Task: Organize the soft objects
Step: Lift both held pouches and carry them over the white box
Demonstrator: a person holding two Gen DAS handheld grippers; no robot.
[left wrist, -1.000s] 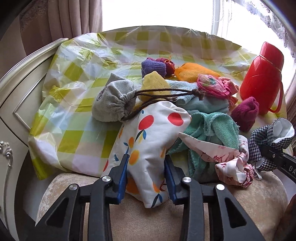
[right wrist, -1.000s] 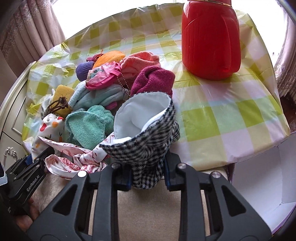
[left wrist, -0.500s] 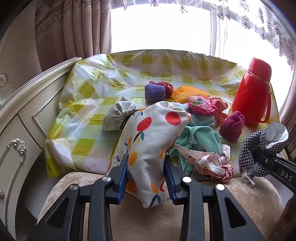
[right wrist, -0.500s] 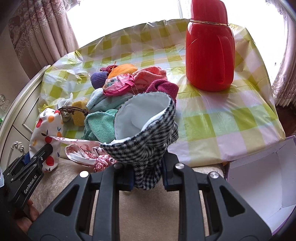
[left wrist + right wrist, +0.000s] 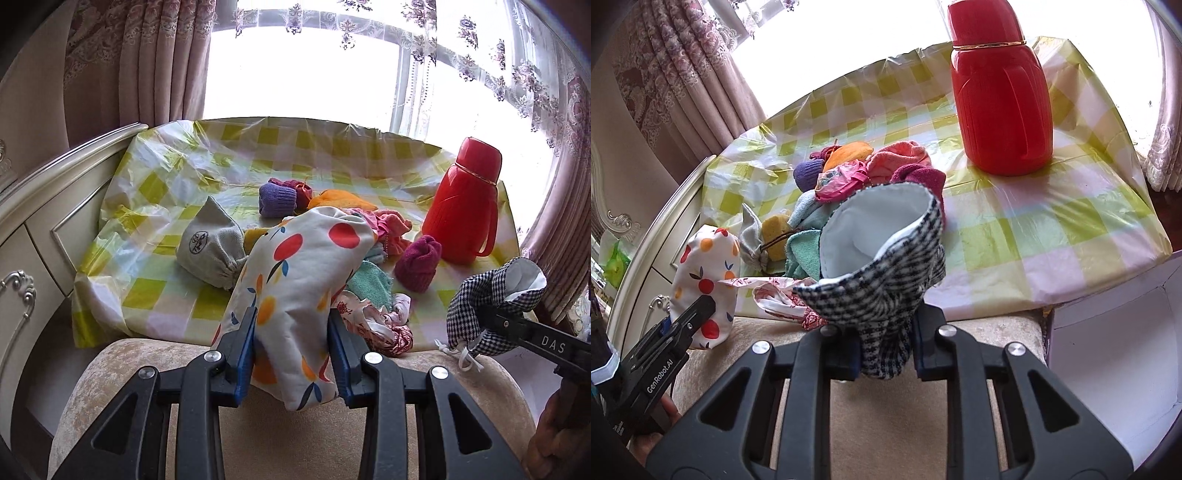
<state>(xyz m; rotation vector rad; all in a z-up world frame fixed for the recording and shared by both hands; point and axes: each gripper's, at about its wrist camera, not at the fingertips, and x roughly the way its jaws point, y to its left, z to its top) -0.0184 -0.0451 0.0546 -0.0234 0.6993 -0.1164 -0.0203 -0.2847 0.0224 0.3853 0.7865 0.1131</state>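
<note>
The left gripper is clamped on the lower part of a fruit-print fabric pouch, whose long axis runs up and away from the jaws toward the pile, its far end leaning over the other cloths. The right gripper is pinched tight on the base of a houndstooth drawstring bag; the bag's white-lined mouth stands open facing up and away, and nothing can be seen inside it. Both held pieces hang over the beige cushioned seat, just short of the checked tablecloth. Beyond them lies the heap still to be sorted — a grey drawstring pouch, a teal towel, a purple knit roll, a magenta knit roll and pink pieces — with a red thermos standing to the right. A white box sits low beside the seat, nearest the right hand; it looks the likelier place to drop things, though that is a guess.
</note>
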